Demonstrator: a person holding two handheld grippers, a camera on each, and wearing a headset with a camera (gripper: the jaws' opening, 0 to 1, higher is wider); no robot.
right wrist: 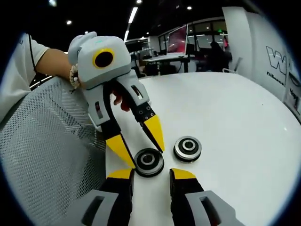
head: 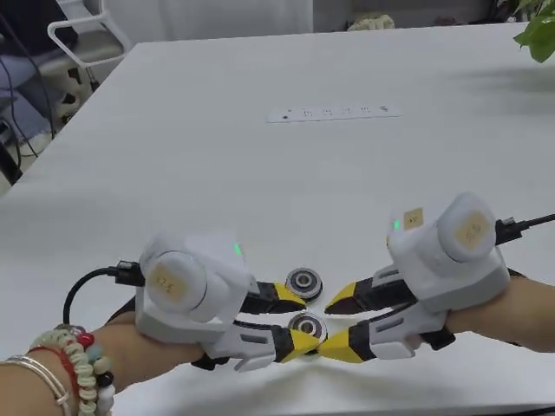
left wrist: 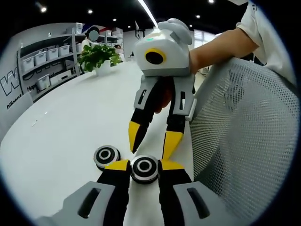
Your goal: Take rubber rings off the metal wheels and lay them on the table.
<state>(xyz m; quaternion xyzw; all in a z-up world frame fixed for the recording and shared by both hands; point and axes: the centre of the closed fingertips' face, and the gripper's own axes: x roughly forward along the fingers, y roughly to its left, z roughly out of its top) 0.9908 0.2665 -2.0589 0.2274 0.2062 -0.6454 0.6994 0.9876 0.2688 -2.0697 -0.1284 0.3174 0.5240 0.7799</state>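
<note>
Barely begun, judging by the rubber. Two metal wheels on the table [head: 260, 173], both well on the person's side of the power strip [head: 334, 113]: the strip-side wheel [head: 303, 282] and, just past it going away from the strip, the person-side wheel [head: 308, 327]. Close beside each other, whether touching or not hard to say. Around each rim a black rubber ring [right wrist: 149, 173], seated and whole. No loose ring lying between the strip and the wheels. So nothing finished: two rings left to pull off and lay down.

Pinches the person-side wheel with the left gripper [head: 305, 323], yellow tips against opposite sides of the rim, closed down to the wheel's width. Brings the right gripper [head: 323, 328] in from the opposite side, equally far from the strip, jaws spread wide, tips just short of the same wheel and gripping nothing.

Reads as the opening of the first removal: wheel braced in one tool, the other about to catch the ring's edge. After that, the strip-side wheel, untouched for now.
</note>
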